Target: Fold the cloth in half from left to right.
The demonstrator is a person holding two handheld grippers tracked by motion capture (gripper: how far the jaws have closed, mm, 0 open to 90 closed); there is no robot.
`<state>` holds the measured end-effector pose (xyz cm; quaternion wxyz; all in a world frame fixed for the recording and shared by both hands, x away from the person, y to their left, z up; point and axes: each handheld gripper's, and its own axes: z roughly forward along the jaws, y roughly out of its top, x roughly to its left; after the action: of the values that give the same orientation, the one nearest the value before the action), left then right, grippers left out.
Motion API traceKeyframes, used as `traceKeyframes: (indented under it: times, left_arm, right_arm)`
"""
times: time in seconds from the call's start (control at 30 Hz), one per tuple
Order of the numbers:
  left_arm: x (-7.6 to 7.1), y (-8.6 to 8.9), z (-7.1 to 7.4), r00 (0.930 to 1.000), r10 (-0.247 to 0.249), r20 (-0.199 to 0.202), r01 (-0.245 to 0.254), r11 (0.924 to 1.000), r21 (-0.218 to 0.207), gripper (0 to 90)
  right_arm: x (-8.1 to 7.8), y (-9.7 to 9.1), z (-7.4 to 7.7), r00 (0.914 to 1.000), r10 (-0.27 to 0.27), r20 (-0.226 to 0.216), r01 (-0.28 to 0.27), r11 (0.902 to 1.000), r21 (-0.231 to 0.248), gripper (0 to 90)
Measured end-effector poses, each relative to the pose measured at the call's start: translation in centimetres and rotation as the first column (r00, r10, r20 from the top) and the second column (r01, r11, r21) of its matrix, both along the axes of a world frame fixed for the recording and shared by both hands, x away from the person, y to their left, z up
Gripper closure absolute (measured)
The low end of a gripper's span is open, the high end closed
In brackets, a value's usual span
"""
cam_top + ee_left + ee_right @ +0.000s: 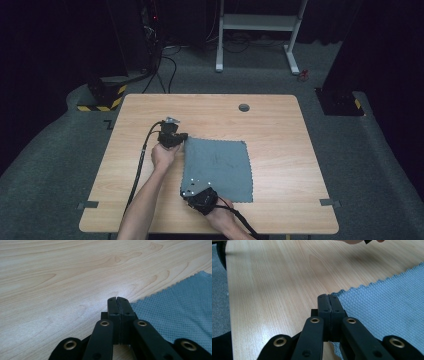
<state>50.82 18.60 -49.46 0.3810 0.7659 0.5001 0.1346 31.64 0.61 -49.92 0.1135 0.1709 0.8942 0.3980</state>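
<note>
A grey-blue cloth lies spread flat on the wooden tabletop, a little toward the near side of its middle, its pinked edges roughly square to the tabletop's own edges. From the middle of that cloth, the left hand-held gripper sits at about ten o'clock, right at the cloth's far left corner, and the right hand-held gripper sits at about seven o'clock, at the near left corner.

In the left gripper view, the left hand-held gripper has its two black jaws pressed flat together with no gap. Their tips rest low over bare wood just at the cloth's zigzag edge, the cloth spreading away toward four o'clock. Whether any fabric is pinched between them I cannot tell; the edge seems to run just beside the tips.

The right gripper view is much the same: the right hand-held gripper is closed tight, jaw against jaw, with the corner of the cloth meeting the tips from the three o'clock side. Here too I cannot tell whether the fabric is caught or merely touching.

A round grey grommet sits in the tabletop at its far edge, about twelve o'clock from the cloth and well apart from it.
</note>
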Motion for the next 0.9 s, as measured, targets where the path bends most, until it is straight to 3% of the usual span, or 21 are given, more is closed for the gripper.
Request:
traceKeyframes:
  times: [0.23,0.33,0.53,0.77,0.9]
  left_arm:
    - [-0.8,1.5,0.7,0.9999,0.003,0.015,-0.003,1.0000,0.000,89.8]
    - [-1.0,2.3,1.0,0.9999,0.010,0.010,-0.010,0.9999,0.006,89.8]
    - [-1.5,3.3,2.0,0.9994,0.024,0.023,-0.025,0.9997,0.009,89.7]
    - [-1.4,2.1,1.6,0.9999,0.005,0.015,-0.006,0.9987,0.050,89.8]
    - [-1.2,0.8,1.2,0.9999,-0.005,0.013,0.004,0.9993,0.038,89.7]
  right_arm:
    - [0.0,1.0,0.7,0.9993,0.031,-0.022,-0.031,0.9993,0.020,90.0]
    - [-0.2,1.7,1.1,0.9987,0.052,-0.003,-0.052,0.9985,0.019,90.0]
    - [-0.2,2.3,2.5,0.9970,0.078,-0.004,-0.077,0.9943,0.074,90.0]
    - [-0.1,1.1,2.5,0.9972,0.069,-0.029,-0.065,0.9908,0.118,90.0]
    - [-0.1,0.0,2.0,0.9982,0.049,-0.035,-0.044,0.9922,0.117,90.0]
